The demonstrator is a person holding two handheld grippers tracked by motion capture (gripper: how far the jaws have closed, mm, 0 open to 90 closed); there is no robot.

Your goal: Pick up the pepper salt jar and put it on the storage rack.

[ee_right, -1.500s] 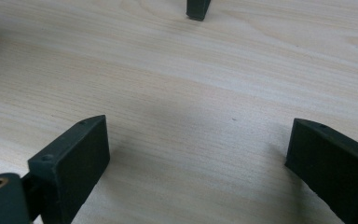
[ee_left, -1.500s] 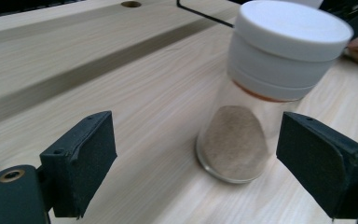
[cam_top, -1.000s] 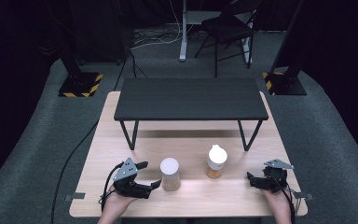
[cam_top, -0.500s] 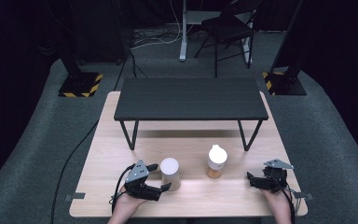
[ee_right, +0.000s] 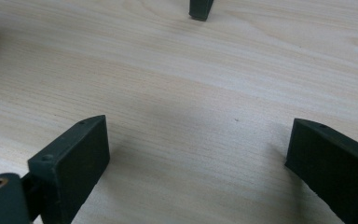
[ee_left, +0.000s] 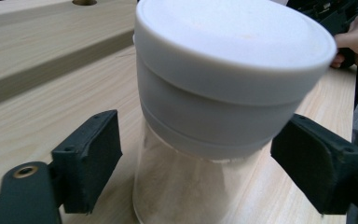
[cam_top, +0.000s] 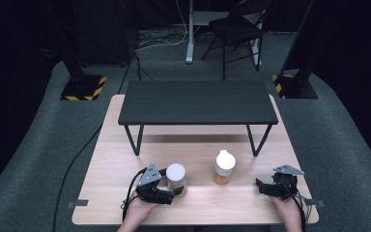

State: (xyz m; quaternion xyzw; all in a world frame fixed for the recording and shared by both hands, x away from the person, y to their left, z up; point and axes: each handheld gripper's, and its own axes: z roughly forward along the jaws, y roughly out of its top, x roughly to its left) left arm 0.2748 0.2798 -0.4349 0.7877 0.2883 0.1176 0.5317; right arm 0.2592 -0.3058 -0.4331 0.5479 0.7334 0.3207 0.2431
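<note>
In the high view, the left gripper (cam_top: 173, 189) sits at the near edge of the wooden table (cam_top: 111, 159), its black jaws reaching on either side of a clear jar with a white lid (cam_top: 176, 176) that stands upright on the tabletop. The jaws have just been closing, with the jar between them. To the right of that jar, and apart from it, stands a second jar with a white spout cap and orange contents (cam_top: 224, 167), also upright. The right gripper (cam_top: 260, 186) rests near the table's right near corner, well apart from both jars, pointing left across the wood with nothing between its jaws. A low black shelf (cam_top: 198, 101) on thin legs spans the far half of the table. In the left gripper view, the jar's wide white lid (ee_left: 233, 70) fills the upper middle, and its clear body (ee_left: 186, 186) stands on the wood between the two black pads (ee_left: 91, 158). A sliver of table shows between each pad and the clear wall, so the jaws bracket the jar without yet pressing on it. In the right gripper view, the jaws stand wide over bare wood, and one foot of the black shelf (ee_right: 200, 8) shows at the top edge.
</note>
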